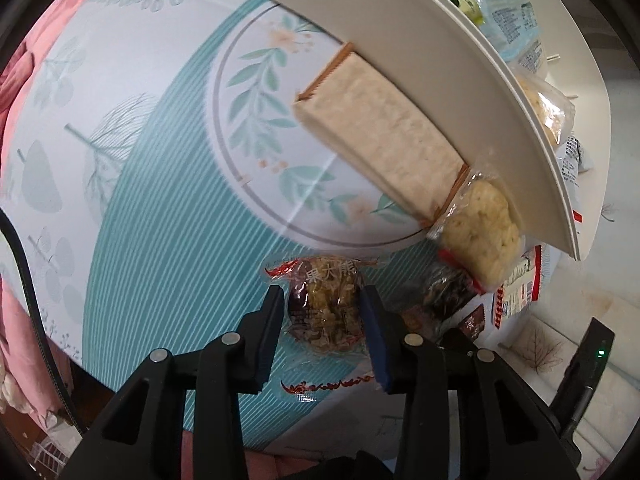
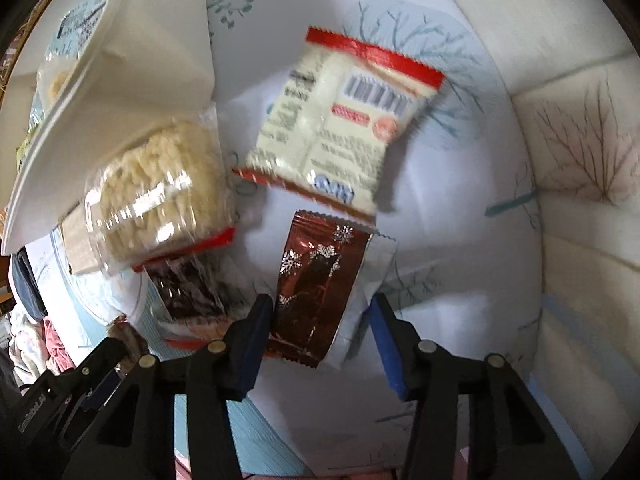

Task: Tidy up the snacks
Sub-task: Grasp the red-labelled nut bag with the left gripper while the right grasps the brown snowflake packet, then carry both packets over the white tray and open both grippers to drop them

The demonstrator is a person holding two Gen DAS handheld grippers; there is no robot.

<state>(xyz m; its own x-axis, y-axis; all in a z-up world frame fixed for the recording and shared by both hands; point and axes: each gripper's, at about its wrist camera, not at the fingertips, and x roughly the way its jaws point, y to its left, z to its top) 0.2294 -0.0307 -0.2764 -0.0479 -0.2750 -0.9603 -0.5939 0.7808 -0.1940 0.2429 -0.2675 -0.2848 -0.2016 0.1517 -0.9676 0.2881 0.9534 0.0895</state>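
Two grippers work low in each frame. The left gripper (image 1: 322, 312) squeezes a round crinkly snack (image 1: 325, 312); it looks light and crumbly. The right gripper (image 2: 320, 332) is apart around a slippery red foil packet (image 2: 316, 288), best pinched mid-body.

Left hand-held gripper (image 1: 322, 312) clamped; right hand-held gripper (image 2: 320, 320) spread.

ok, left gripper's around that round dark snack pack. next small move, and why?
Probably lift it straight up and carry it toward the white tray. The left gripper has its fingers against both sides of the round dark snack pack, so the grasp looks made. The tray already holds other packets, while the right gripper sits open around the red foil packet.
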